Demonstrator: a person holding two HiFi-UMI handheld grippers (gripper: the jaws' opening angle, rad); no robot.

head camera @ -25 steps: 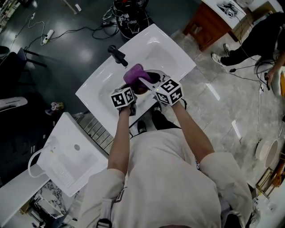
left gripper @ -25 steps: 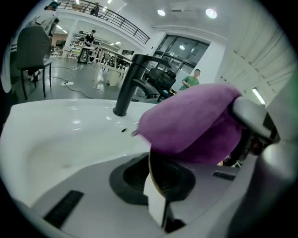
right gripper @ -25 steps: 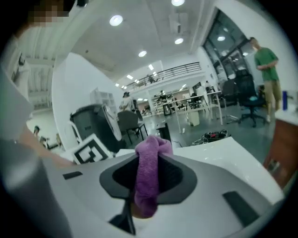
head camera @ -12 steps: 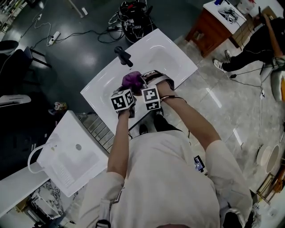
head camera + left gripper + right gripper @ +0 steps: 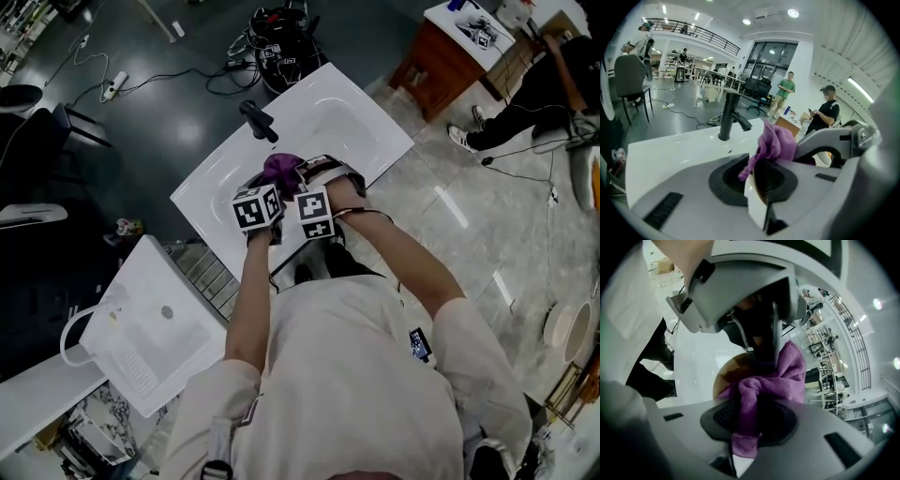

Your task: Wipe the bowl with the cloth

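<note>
A bowl (image 5: 756, 205), white outside and brown inside (image 5: 727, 374), stands on edge over the white sink (image 5: 330, 111). Its rim runs down between the jaws of my left gripper (image 5: 759, 190), which are opening while the bowl still stands in them. My right gripper (image 5: 749, 427) is shut on a bunched purple cloth (image 5: 765, 383), which lies against the bowl's inside. In the head view both marker cubes sit side by side over the basin, the left gripper (image 5: 270, 187) beside the right gripper (image 5: 302, 183). The cloth (image 5: 279, 167) shows just beyond them, and the bowl (image 5: 328, 169) is mostly hidden.
A black faucet (image 5: 258, 119) stands at the sink's far left rim, close behind the cloth. A second white basin (image 5: 150, 328) lies on the floor to the left, cables trail beyond the sink, and a wooden cabinet (image 5: 441, 52) is at upper right. People stand in the background.
My right gripper has swung left and now sits right beside the left one. The cloth has come down against the bowl, and less of it shows. The left gripper has hardly moved.
</note>
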